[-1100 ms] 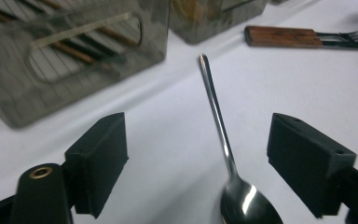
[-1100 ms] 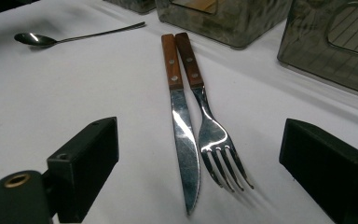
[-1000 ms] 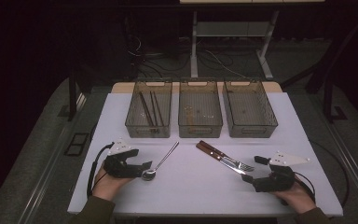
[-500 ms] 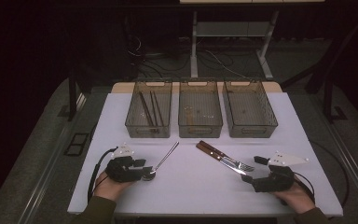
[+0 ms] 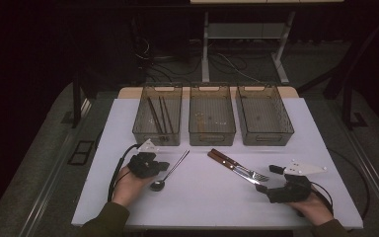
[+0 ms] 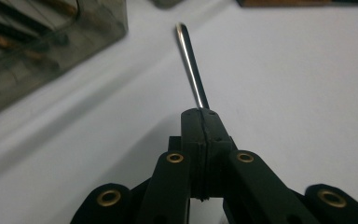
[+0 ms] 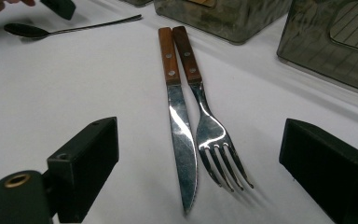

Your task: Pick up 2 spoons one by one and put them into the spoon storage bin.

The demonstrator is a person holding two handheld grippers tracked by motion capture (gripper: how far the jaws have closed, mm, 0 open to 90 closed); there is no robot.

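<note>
left gripper view: the left gripper (image 6: 200, 116) has just closed, clamped on the spoon (image 6: 191, 60), hiding its bowl. lower right of the high view, the right gripper (image 5: 271, 180) stands apart.

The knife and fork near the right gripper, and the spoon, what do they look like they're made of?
Knife and fork: polished metal, probably steel, judging by mirror-like glare; the handles look like brown wood with pale rivets. Spoon: all metal, shiny, one piece, its thin handle clamped in the left gripper. The bins behind seem smoky translucent plastic.
</note>
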